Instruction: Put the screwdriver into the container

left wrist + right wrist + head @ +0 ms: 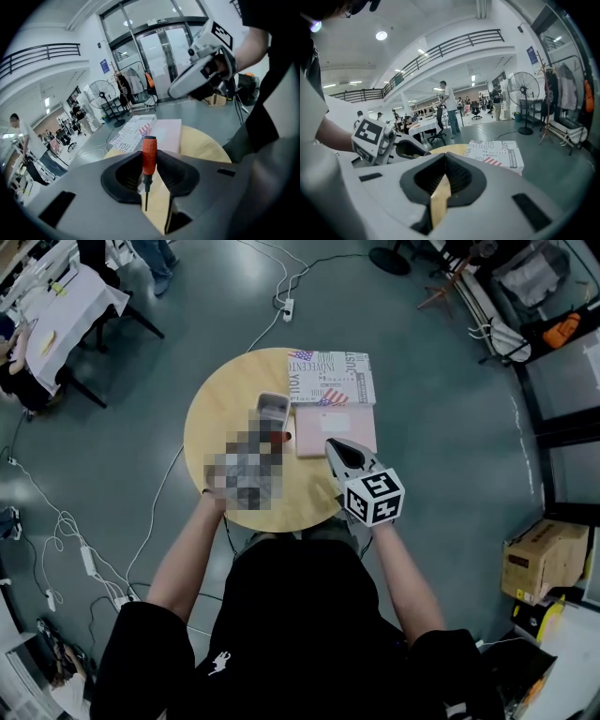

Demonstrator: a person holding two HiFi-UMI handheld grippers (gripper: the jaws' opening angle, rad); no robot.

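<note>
- The left gripper (148, 165) is clamped on the screwdriver (149, 151). Its pads press the orange-red handle from both sides, and the thin dark shaft hangs down below the jaws.
- The screwdriver is held in the air above the round wooden table (220, 418), just left of the pink box (335, 430).
- The right gripper (443, 174) has its jaws drawn together with nothing between them. It hangs over the near right part of the table.
- I take the pink box to be the container. A printed box (333, 378) lies against its far side.
- The tool looks small, light and stiff. The shaft is slim and likely slippery, so the handle is the better place to grip.
- Mid-handle seems the safest grip. Pinched at one narrow spot, the tool could swing, so it should be lowered tip first and let go low over the pink box.
</note>
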